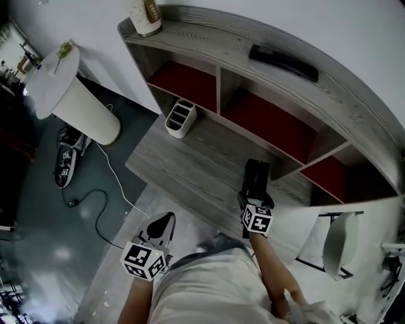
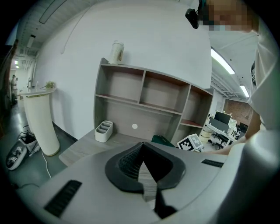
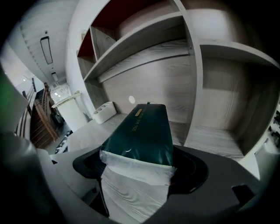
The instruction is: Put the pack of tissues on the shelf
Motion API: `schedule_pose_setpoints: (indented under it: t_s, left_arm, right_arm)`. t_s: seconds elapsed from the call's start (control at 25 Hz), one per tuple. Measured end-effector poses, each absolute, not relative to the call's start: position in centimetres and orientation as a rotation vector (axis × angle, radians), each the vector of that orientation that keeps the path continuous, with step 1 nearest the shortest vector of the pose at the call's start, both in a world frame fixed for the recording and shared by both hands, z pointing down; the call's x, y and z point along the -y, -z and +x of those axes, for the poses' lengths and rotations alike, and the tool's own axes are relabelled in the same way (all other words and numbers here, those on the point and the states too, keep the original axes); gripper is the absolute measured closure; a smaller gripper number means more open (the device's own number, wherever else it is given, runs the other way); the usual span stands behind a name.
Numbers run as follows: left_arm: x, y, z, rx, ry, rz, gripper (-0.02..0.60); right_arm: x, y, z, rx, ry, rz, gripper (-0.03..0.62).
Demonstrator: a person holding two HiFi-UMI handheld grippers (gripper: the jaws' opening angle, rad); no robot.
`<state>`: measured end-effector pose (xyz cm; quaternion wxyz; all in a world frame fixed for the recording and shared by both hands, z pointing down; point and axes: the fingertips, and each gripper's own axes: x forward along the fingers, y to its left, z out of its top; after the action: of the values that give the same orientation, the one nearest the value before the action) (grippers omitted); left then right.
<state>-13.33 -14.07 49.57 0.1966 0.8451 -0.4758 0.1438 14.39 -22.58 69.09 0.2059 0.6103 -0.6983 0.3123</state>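
Note:
A dark green pack of tissues (image 1: 256, 178) is gripped by my right gripper (image 1: 255, 192), which is shut on its near end. The pack (image 3: 143, 129) points toward the lower compartments of the grey shelf unit (image 1: 219, 81), above the wooden desk surface (image 1: 190, 161). In the right gripper view the gripper (image 3: 139, 164) holds it at the white wrapper end. My left gripper (image 1: 162, 223) hangs back by the desk's front edge; its jaws (image 2: 142, 165) are shut with nothing between them. The pack (image 2: 162, 140) also shows in the left gripper view.
A white divided caddy (image 1: 180, 118) stands on the desk at the left. On the shelf's top are a cup (image 1: 145, 16) and a flat black object (image 1: 283, 62). A white pedestal table (image 1: 76, 95) and a floor cable (image 1: 95, 196) are at the left, a white chair (image 1: 338, 243) at the right.

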Motion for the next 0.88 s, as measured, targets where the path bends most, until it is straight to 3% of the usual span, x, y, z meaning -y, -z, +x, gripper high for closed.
schedule_pose_setpoints:
  t_s: [0.88]
  left_arm:
    - [16.1,-51.2,-14.7,1.379,-0.458,2.268,0.566]
  right_arm:
    - [26.9,-77.2,21.3,1.523,-0.928,2.025,0.145]
